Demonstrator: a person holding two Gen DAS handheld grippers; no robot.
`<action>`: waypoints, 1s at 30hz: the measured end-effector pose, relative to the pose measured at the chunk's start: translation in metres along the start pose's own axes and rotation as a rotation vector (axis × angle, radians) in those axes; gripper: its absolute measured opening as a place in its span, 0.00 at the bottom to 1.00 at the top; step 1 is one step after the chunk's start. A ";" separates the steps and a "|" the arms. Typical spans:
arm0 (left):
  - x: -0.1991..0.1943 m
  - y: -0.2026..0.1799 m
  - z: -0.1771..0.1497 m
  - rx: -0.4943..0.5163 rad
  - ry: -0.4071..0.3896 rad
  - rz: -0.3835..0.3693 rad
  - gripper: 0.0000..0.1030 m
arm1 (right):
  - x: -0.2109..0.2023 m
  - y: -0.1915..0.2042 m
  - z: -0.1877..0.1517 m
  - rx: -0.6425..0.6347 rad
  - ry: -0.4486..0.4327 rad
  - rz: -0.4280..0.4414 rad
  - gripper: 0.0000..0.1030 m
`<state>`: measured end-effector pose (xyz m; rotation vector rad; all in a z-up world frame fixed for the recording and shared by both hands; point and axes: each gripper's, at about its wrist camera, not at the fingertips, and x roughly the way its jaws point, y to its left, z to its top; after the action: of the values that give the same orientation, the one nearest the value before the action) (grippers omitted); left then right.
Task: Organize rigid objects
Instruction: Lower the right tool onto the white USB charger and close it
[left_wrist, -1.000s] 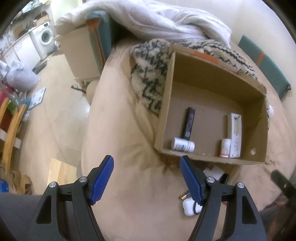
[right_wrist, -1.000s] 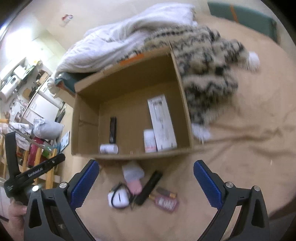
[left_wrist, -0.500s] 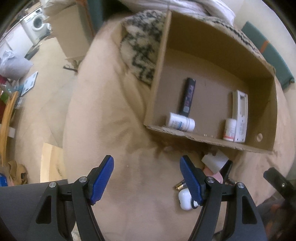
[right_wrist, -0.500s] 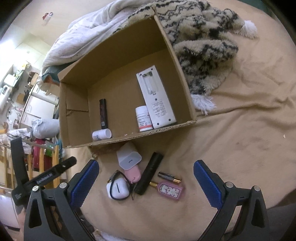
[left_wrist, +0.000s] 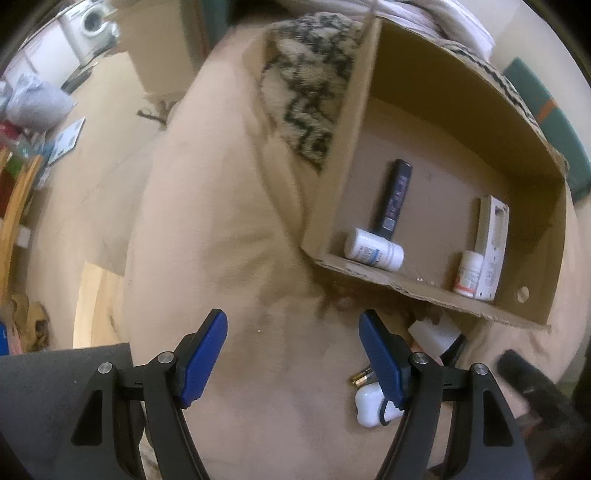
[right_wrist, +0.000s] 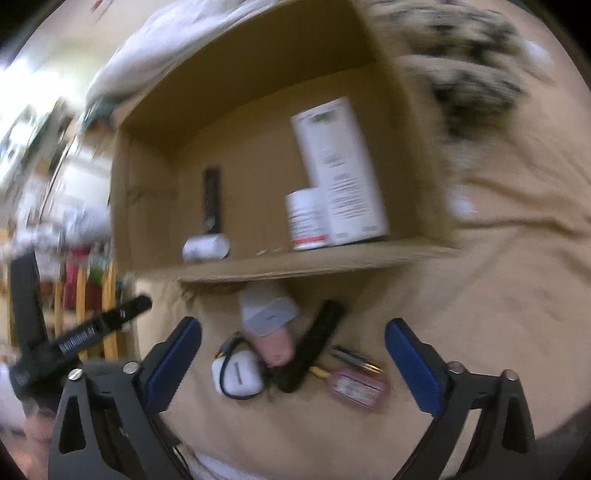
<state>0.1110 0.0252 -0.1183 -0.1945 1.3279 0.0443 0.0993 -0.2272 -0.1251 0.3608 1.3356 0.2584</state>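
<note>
both grippers have sunk closer to the beige cover since a second ago, so the cardboard box (right_wrist: 280, 266) and the loose items before it loom larger. right gripper (right_wrist: 293, 352) points steeply down, its jaws apart and empty, having just been closing a little. between its blue fingers (right_wrist: 415, 367) lie a white earbud case (right_wrist: 238, 373), a pink item (right_wrist: 277, 343) under a white block (right_wrist: 266, 308), a black stick (right_wrist: 314, 345), a slim pen-like piece (right_wrist: 356, 358) and a pink tag (right_wrist: 356, 387), all just ahead of the tips. left gripper (left_wrist: 293, 356) also points steeply down, jaws parted over bare cover; the earbud case (left_wrist: 371, 406) lies against its right finger (left_wrist: 380, 356). inside the box ahead: a white bottle (left_wrist: 373, 251), a dark tube (left_wrist: 395, 199), a small red-banded bottle (left_wrist: 469, 273) and a white carton (left_wrist: 491, 243).
</note>
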 end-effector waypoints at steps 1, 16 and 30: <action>0.000 0.003 0.000 -0.011 0.003 0.003 0.69 | 0.008 0.008 0.001 -0.038 0.021 -0.017 0.83; 0.012 0.013 -0.014 -0.060 0.076 0.020 0.69 | 0.037 0.042 0.008 -0.181 0.036 -0.087 0.43; 0.057 -0.024 -0.045 0.003 0.255 -0.028 0.69 | -0.072 0.013 -0.027 -0.125 -0.171 0.017 0.43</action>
<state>0.0851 -0.0100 -0.1805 -0.2214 1.5786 -0.0069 0.0575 -0.2403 -0.0607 0.2826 1.1430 0.3170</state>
